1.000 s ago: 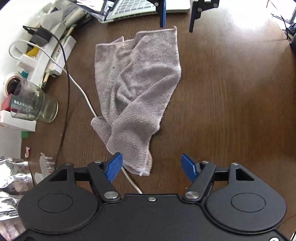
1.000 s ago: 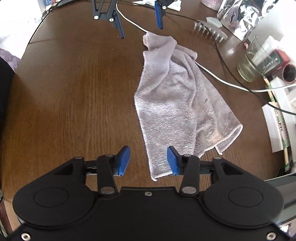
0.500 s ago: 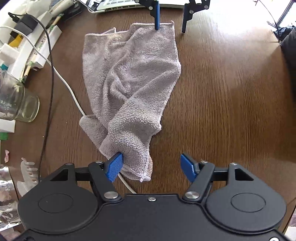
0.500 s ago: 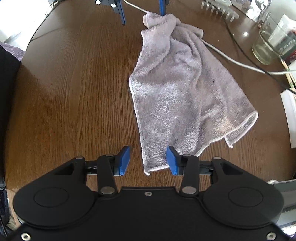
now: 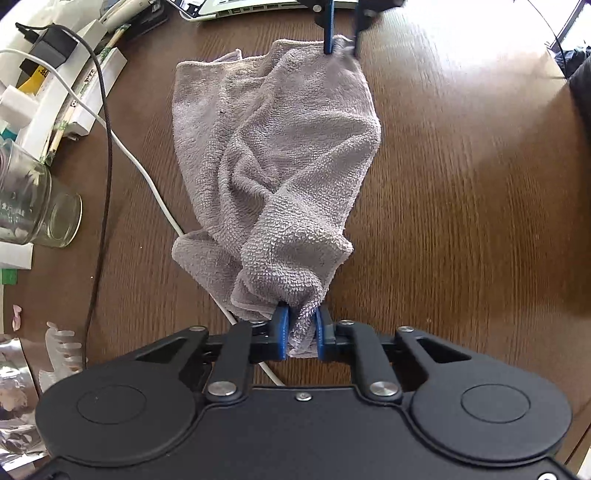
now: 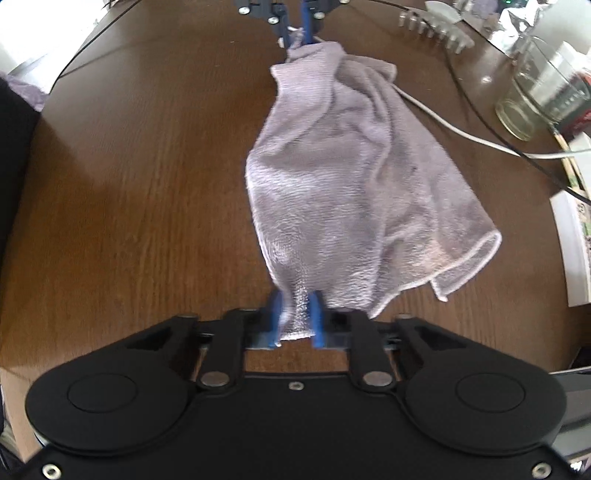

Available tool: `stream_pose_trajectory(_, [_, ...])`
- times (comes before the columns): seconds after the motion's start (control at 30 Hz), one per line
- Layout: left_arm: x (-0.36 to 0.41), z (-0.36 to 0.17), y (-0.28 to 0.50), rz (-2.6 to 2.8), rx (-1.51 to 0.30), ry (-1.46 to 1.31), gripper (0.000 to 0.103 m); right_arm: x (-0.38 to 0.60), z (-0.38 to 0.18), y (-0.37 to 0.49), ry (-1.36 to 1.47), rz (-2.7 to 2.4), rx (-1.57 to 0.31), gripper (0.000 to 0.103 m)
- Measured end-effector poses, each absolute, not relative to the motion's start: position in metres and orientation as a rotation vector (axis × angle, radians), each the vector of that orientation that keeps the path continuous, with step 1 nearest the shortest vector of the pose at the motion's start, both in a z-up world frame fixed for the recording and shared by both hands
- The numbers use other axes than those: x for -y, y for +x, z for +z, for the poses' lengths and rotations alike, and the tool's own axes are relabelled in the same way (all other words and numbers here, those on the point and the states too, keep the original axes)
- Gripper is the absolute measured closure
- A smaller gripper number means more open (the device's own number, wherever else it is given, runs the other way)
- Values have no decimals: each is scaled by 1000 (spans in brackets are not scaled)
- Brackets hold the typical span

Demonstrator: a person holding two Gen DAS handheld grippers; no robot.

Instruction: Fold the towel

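Observation:
A grey terry towel (image 5: 280, 155) lies rumpled on the brown wooden table (image 5: 461, 206); it also shows in the right wrist view (image 6: 351, 177). My left gripper (image 5: 300, 332) is shut on one end of the towel, which bunches between its blue pads. My right gripper (image 6: 295, 321) is shut on the opposite end. Each gripper shows at the far end of the towel in the other's view: the right one (image 5: 341, 44) and the left one (image 6: 297, 38).
A glass jar (image 5: 33, 206) (image 6: 535, 99), white and black cables (image 5: 122, 144), boxes, a white comb (image 5: 62, 343) and foil lie along the left side in the left wrist view. A laptop (image 5: 266, 5) sits at the far edge. Bare table spreads right of the towel.
Both grippers were open at the towel's ends; now both have shut on the towel's ends. The towel has bunched up and drawn tighter between them.

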State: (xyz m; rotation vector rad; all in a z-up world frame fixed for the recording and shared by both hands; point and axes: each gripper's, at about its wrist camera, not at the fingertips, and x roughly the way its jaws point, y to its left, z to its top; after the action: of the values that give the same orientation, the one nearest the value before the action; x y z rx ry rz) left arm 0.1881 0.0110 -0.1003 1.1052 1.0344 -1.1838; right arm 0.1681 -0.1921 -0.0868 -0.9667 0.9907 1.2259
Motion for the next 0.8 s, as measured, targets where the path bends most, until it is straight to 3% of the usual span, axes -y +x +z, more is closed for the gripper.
stream_pose_trajectory(0.3, [-18, -65, 194, -1155, -1012, 1000, 92, 196, -64, 169, -881, 1197, -957, 99])
stream_pose_trajectory(0.8, [-19, 2, 200, -1030, -869, 1003, 97, 197, 30, 179, -857, 1028, -738, 99])
